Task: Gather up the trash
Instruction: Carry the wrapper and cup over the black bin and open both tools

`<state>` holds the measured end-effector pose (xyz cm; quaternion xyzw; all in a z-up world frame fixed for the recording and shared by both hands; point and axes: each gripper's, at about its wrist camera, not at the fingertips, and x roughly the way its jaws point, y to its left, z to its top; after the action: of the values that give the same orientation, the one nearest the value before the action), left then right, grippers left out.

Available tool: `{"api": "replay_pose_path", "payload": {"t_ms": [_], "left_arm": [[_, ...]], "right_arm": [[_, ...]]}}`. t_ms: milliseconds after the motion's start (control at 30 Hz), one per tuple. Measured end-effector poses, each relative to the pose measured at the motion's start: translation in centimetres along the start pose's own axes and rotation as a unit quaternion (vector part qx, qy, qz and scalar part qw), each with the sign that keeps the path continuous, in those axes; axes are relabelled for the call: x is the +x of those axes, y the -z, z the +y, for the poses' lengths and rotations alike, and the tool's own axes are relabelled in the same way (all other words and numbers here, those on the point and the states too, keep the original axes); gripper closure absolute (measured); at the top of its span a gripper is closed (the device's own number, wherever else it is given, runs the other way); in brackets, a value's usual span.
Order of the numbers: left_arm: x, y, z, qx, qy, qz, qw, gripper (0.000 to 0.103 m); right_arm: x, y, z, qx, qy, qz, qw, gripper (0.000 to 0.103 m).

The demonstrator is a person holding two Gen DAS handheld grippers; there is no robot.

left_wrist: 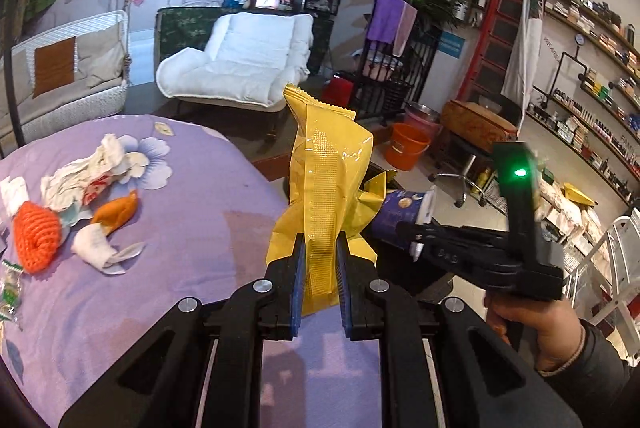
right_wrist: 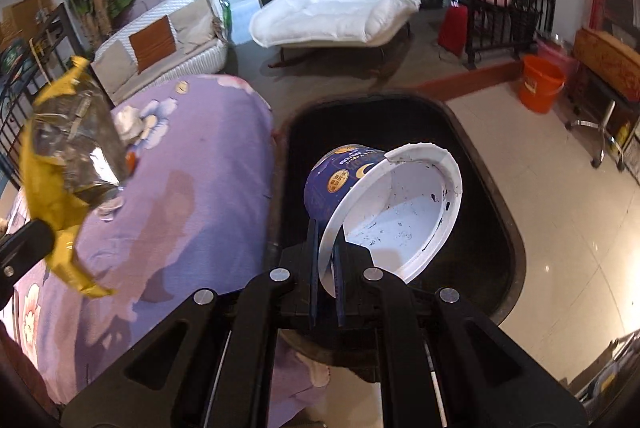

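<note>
The left gripper [left_wrist: 320, 260] has its jaws clamped on a yellow wrapper [left_wrist: 326, 183], held upright above the desk edge. The right gripper [right_wrist: 326, 268] has its jaws pinched on the rim of a purple cup [right_wrist: 384, 203] (empty, white inside), tilted over the black bin [right_wrist: 496, 195]. Crumpled tissues [left_wrist: 86, 173] and an orange net [left_wrist: 36, 234] lie on the purple cloth [left_wrist: 180, 236].
</note>
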<state>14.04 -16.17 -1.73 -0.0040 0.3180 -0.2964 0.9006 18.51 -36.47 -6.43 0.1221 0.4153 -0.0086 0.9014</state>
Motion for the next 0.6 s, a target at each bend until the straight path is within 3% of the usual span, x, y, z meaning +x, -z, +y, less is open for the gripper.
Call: {"api": "replay_pose_path", "payload": {"t_ms": [367, 467, 567, 600], "left_arm": [[2.6, 0.0, -1.9, 0.015, 0.015, 0.027, 0.9994, 0.088], [3.0, -0.1, -2.1, 0.011, 0.02, 0.034, 0.9992, 0.088], [3.6, -0.1, -2.2, 0.011, 0.02, 0.04, 0.999, 0.088], [3.8, -0.1, -2.3, 0.009, 0.022, 0.043, 0.9988, 0.088]], "right_arm": [[8.0, -0.2, -3.1, 0.072, -0.024, 0.104, 0.992, 0.095], [9.1, 0.1, -3.4, 0.075, -0.008, 0.123, 0.99, 0.092], [9.2, 0.4, -3.7, 0.085, -0.009, 0.124, 0.989, 0.079], [9.0, 0.5, -3.8, 0.09, -0.013, 0.12, 0.989, 0.069]]}}
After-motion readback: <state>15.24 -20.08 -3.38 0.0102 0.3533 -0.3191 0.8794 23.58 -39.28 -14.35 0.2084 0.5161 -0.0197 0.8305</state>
